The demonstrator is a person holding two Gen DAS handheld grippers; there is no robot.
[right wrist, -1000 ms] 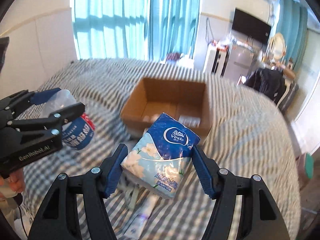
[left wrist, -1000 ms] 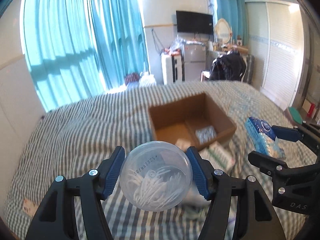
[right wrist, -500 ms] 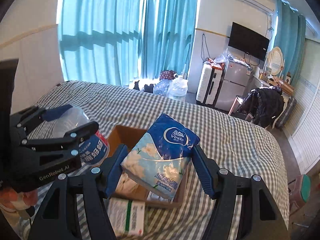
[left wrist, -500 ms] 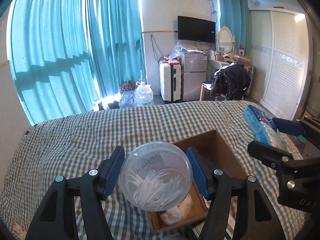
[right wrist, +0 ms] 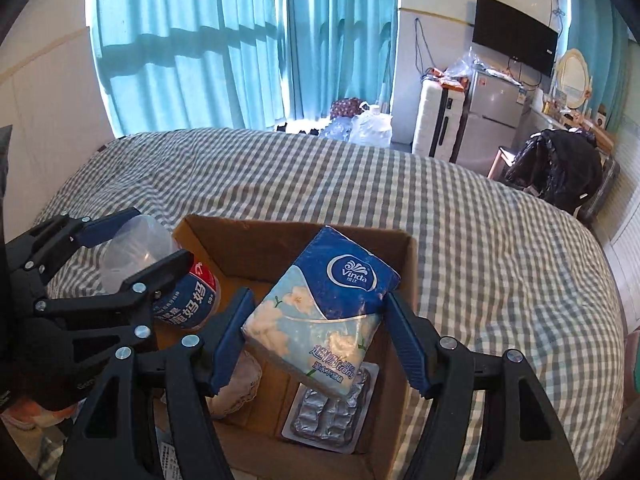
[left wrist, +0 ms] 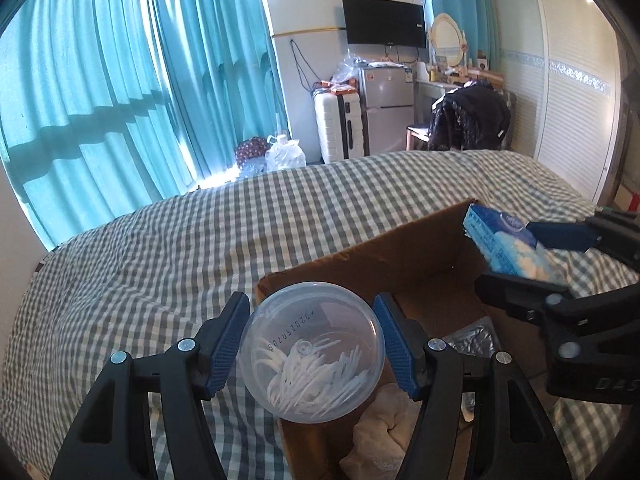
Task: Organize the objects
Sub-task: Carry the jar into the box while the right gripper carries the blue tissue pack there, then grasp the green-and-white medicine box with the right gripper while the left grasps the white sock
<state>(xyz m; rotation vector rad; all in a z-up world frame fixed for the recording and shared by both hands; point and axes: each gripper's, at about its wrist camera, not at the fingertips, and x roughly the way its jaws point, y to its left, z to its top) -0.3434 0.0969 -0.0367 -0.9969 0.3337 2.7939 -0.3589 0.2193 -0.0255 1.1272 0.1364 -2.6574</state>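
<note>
**Both tongs loaded above the cardboard box**

While I hold both tools over the open brown cardboard box point(right wrist: 404, 264) on the grey-and-white checked bed point(left wrist: 168, 248), each one carries something. My left tongs point(left wrist: 313, 345) are clamped on a clear round plastic tub point(left wrist: 313, 346), its blue pads pressing either side. In the left wrist view the tub hangs above the box's near left corner, with its transparent end facing the camera; a tangle of thin white sticks lies inside it, and a printed code runs across the clear face. From the right wrist view the same tub shows a blue and red label with white characters around its body.

My right tongs point(right wrist: 316, 322) grip a soft blue and white Vinda tissue pack point(right wrist: 320, 312), squeezed between the blue pads and tilted, its dark blue logo end farthest from me. It hangs above the middle of the box. The wrapper shows pale flowers on light blue, with some crumpling at the near end.

Inside the box, a silver foil blister sheet point(right wrist: 332, 412) lies flat on the floor under the tissue pack, and a cream crumpled cloth point(right wrist: 236, 384) sits to its left.
</note>
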